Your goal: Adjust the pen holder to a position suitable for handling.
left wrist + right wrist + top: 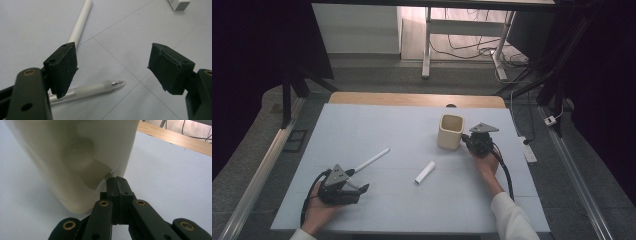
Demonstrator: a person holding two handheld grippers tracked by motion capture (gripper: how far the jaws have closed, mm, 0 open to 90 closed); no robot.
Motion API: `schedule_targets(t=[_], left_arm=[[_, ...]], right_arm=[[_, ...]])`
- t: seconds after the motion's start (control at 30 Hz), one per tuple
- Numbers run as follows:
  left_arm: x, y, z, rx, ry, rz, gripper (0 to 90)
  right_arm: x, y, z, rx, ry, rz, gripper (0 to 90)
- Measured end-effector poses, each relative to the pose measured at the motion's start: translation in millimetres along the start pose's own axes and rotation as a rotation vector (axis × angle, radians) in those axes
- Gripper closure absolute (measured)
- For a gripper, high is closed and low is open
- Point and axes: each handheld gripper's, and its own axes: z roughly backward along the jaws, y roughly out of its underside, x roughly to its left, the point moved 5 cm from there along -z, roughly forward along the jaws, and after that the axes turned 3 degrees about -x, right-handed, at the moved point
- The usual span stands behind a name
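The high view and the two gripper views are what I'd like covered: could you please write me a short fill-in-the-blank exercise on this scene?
1. The left gripper has its jaws ____.
2. The right gripper rests with shut jaws against the cream square ____.
3. The clear plastic pen with a frosted grip lies beneath the left gripper's ____ jaws.
4. The light blue table mat also holds a long ____ stick.

Missing words: open; cup; black; white

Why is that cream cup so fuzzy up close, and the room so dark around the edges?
Right gripper view: the cup sits too near the lens, so it blurs. High view: light falls on the table; the sides stay black. Left gripper view: the pen is fairly sharp.
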Motion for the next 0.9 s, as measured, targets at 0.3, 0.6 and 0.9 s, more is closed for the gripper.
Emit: schedule_targets(t=[0.3,0.6,0.9], left_arm=[[0.0,0.5,-0.6,0.002,0.002,0.001,22.9],[0.3,1.0,-0.5,0.004,0.002,0.001,22.9],[0.4,1.3,-0.7,0.005,0.002,0.0,23.0]], right_arm=[[2.2,-3.8,-6.1,0.002,-0.012,-0.001,89.0],[9.8,-8.9,-14.2,-0.002,-0.038,0.0,89.0],[10.5,-11.6,-19.1,0.002,-0.039,-0.008,89.0]])
